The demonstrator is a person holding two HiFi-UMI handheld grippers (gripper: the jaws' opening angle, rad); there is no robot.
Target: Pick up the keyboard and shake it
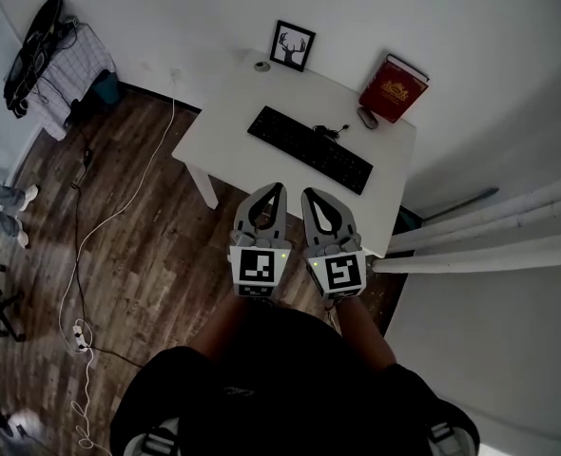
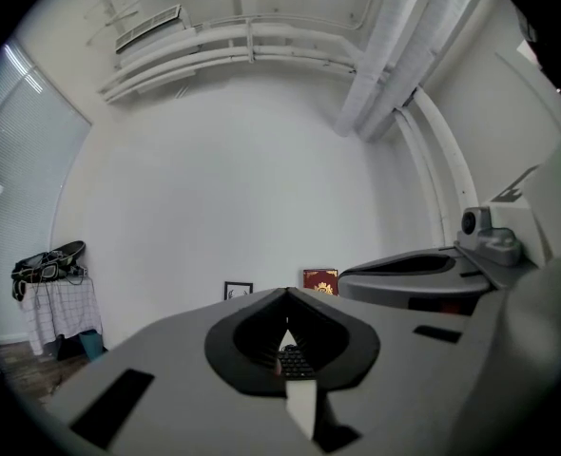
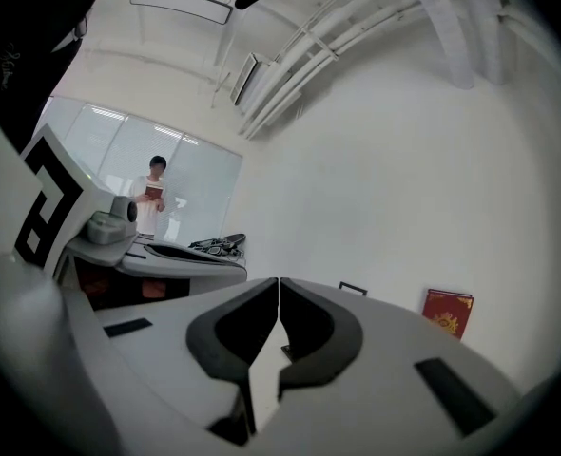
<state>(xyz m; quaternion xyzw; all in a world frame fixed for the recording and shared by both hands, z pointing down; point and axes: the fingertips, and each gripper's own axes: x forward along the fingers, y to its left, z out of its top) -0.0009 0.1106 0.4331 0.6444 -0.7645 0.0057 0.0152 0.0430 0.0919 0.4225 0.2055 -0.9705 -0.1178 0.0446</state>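
A long black keyboard (image 1: 309, 148) lies slantwise on the white table (image 1: 233, 112), its cable bunched at the far edge. Both grippers hover side by side in front of the table's near edge, short of the keyboard. My left gripper (image 1: 276, 190) is shut with nothing in it, and my right gripper (image 1: 311, 196) is shut and empty too. In the left gripper view a bit of the keyboard (image 2: 295, 361) shows through the gap below the closed jaws. The right gripper view shows the closed jaws meeting at the tips (image 3: 279, 281), pointed toward the wall.
A red book (image 1: 392, 88) leans on the wall at the table's far right, with a framed deer picture (image 1: 292, 45) and a small round object (image 1: 262, 66) at the back. A clothes rack (image 1: 57, 60) stands at left. Cables and a power strip (image 1: 79, 334) lie on the wood floor.
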